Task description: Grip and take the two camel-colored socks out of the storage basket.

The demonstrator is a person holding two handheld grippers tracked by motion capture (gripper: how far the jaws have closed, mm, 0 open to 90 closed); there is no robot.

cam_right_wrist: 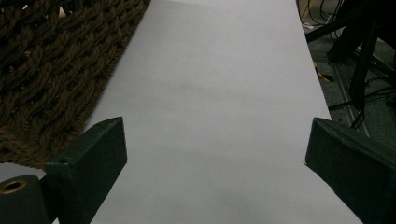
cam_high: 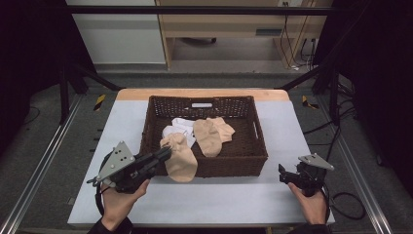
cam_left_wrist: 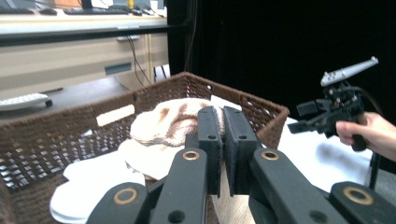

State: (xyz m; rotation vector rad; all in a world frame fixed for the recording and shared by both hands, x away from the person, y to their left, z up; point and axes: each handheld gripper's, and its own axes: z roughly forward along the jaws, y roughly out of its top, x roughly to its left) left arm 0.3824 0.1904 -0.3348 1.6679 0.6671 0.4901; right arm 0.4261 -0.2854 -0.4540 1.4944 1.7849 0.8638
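The left gripper (cam_high: 163,155) has its 2 black jaws drawn together on the upper edge of a beige fabric sock (cam_high: 181,158), which hangs over the near wall of the dark brown woven wicker basket (cam_high: 253,146), part inside and part down the outer face. In the left gripper view the jaws stand almost pad to pad, with a thin strip of pale cloth showing between them, so the grip is judged a pinch on a thin layer, suited to lifting the sock out over the rim.

Inside the basket lie 1 more beige sock pair (cam_high: 213,134) towards the far right and 1 white fabric sock (cam_high: 178,128) to the far left of it, both loose and untouched. They are judged to be waiting their turn.

The right gripper (cam_high: 287,174) is held by a hand (cam_high: 311,204) low over the pale grey tabletop (cam_high: 234,200), near the basket's near right corner. Its jaws stand wide apart with nothing between them, apparently kept clear of the basket and ready to receive or assist.
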